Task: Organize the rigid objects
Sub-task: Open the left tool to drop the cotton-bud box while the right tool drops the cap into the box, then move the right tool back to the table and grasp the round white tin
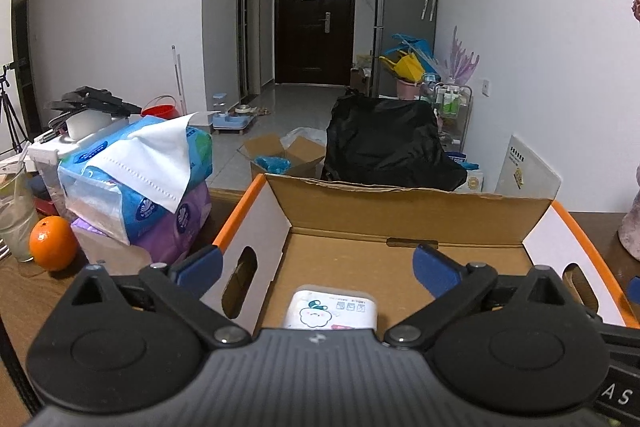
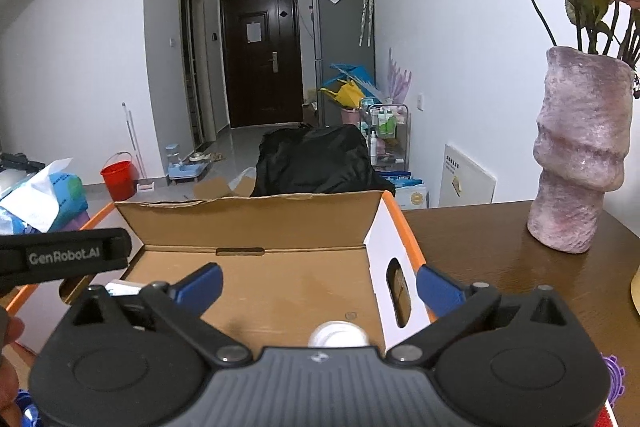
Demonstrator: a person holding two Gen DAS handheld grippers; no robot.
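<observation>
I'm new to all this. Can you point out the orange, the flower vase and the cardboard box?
orange (image 1: pixel 53 243): left wrist view, middle of its peel.
flower vase (image 2: pixel 580 151): right wrist view, middle of its body.
cardboard box (image 1: pixel 400 215): left wrist view, inner back wall.

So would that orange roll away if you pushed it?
Probably. The orange looks round and sits loose on the wooden table, so a nudge could start it rolling. The glass and tissue packs beside it might stop it. It looks firm, not squishy.

The left gripper (image 1: pixel 316 265) stood with jaws spread wide, gripping nothing. The right gripper (image 2: pixel 318 287) likewise stood fully spread and unloaded. Both pointed forward, angled slightly downward.
</observation>
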